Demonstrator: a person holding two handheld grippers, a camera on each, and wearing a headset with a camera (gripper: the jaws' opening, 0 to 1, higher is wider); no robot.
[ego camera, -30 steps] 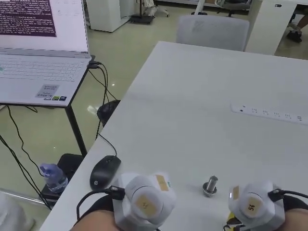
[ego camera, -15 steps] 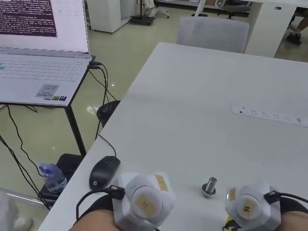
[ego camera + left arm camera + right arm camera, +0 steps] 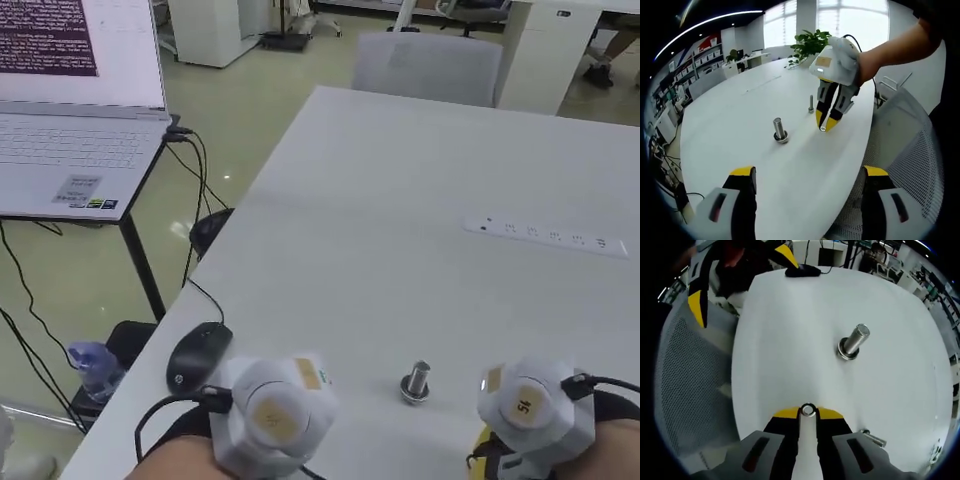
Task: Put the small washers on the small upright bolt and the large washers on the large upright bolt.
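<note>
We pinch a washer [image 3: 808, 410] in the right gripper [image 3: 808, 413], bound for a bolt [image 3: 854, 342]; left gripper [image 3: 808, 172] hangs open.

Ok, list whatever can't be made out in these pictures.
Head view: housings hide the jaws of the left tool and right tool; the bottom edge cuts them off.
The large bolt: whether washers ring its base, too small in every view.
The washer in the right tool: small or large, unclear.
The small bolt: tiny in the left gripper view, any washers unreadable.
</note>
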